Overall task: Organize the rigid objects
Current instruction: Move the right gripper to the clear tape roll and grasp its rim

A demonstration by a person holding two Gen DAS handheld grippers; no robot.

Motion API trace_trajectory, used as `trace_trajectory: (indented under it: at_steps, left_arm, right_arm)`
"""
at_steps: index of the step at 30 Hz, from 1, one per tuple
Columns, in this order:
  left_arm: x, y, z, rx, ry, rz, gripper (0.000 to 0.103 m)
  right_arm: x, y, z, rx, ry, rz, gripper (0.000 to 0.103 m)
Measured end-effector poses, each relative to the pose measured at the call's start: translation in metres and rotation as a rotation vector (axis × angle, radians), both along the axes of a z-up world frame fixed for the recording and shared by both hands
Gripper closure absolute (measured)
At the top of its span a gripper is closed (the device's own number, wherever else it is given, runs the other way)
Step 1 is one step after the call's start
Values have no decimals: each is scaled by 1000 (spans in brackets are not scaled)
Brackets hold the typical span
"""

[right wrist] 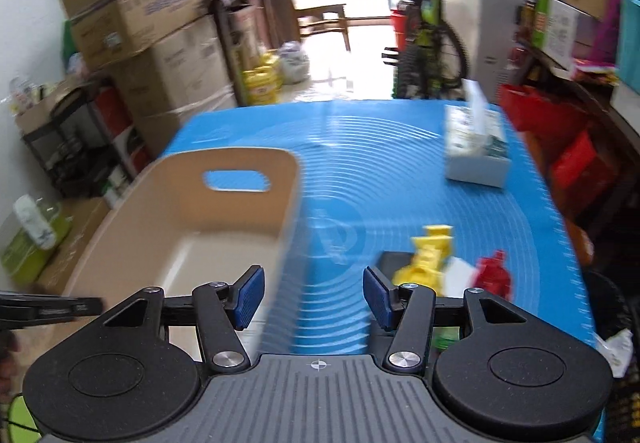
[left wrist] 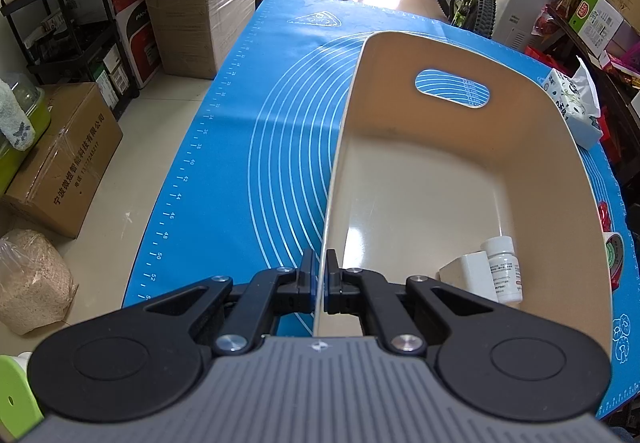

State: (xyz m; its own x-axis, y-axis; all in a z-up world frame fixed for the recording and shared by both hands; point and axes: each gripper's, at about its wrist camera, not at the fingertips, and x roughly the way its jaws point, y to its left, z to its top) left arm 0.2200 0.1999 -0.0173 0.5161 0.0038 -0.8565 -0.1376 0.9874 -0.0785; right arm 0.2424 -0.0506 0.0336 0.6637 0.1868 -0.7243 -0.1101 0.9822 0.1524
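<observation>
A big blue mat point(left wrist: 224, 163) covers the table. On it, by the left edge, sits a tan plastic bin point(left wrist: 460, 179). The bin looks stiff and light, with a smooth thin wall that could slip. The left gripper point(left wrist: 320, 275) points down and pinches that wall tight, holding the bin steady.

Inside the bin, in the near corner, lie a white bottle point(left wrist: 504, 271) and a white block point(left wrist: 468, 271).

Near the right edge of the mat lie a yellow toy point(right wrist: 428, 259) and a red toy point(right wrist: 494, 275). They look hard and light, and I think their middles are the best place to grab.

The right gripper point(right wrist: 314, 295) tilts down over the mat. Its jaws are spread, with nothing between them.
</observation>
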Motion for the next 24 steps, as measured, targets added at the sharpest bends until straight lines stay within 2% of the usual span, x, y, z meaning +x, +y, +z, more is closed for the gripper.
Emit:
trace_trajectory:
  at_steps: [10,17,21,24]
  left_arm:
    - [0,0,0,0,0,0,98]
    - [0,0,0,0,0,1,98]
    - [0,0,0,-1,0,1,98]
    - [0,0,0,0,0,0,98]
  right_arm:
    - [-4,-64,-55,-46,48,-99,39]
    - [-5,-62,-81,-81,81,-66,40]
    - [-5,-58,-91,-94,114,-55,51]
    - [-6,-57,-96,-107,129,-46,53]
